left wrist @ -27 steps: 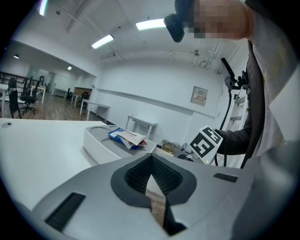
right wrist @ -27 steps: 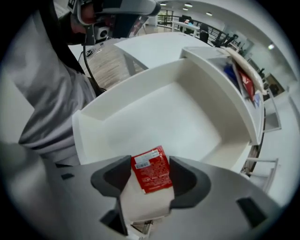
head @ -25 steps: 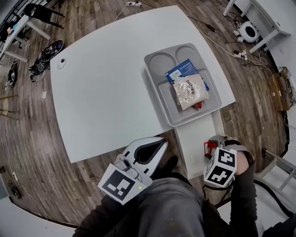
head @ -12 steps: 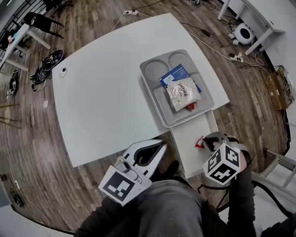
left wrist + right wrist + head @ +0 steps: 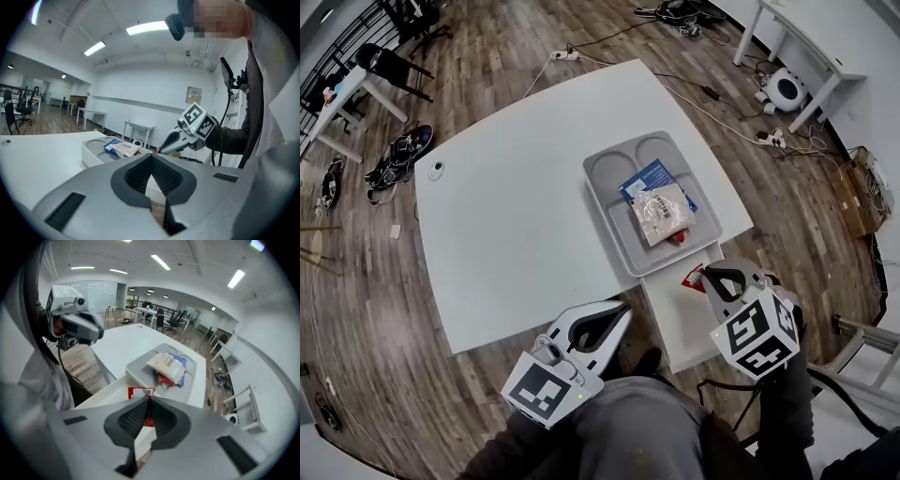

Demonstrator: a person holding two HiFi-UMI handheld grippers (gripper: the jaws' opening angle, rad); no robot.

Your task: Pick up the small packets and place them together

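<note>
My right hand-held gripper (image 5: 705, 275) is clenched on a small red packet (image 5: 690, 278). In the right gripper view the two pads press its lower part from both sides, and its upper edge stands out above the jaws. In the head view this packet hangs over the small white side desk (image 5: 670, 314), just beside the near corner of the grey tray (image 5: 609, 211). The tray lies at about 11 o'clock from this hand-held gripper, on the big white desk (image 5: 516, 197). In the long compartment of the tray three other packets lie together: a blue packet (image 5: 639, 178) at the bottom, a pale packet (image 5: 664, 214) across it, and a second red packet (image 5: 677, 236) that shows only a little at the 5 o'clock edge of the pale one. The two round compartments are at the 12 o'clock end of the tray. My left hand-held gripper (image 5: 619, 307) is between 8 and 9 o'clock from the right one, beside the near edge of the big desk. Its jaws are closed together with nothing between them, as the left gripper view shows, and it touches none of the packets.
</note>
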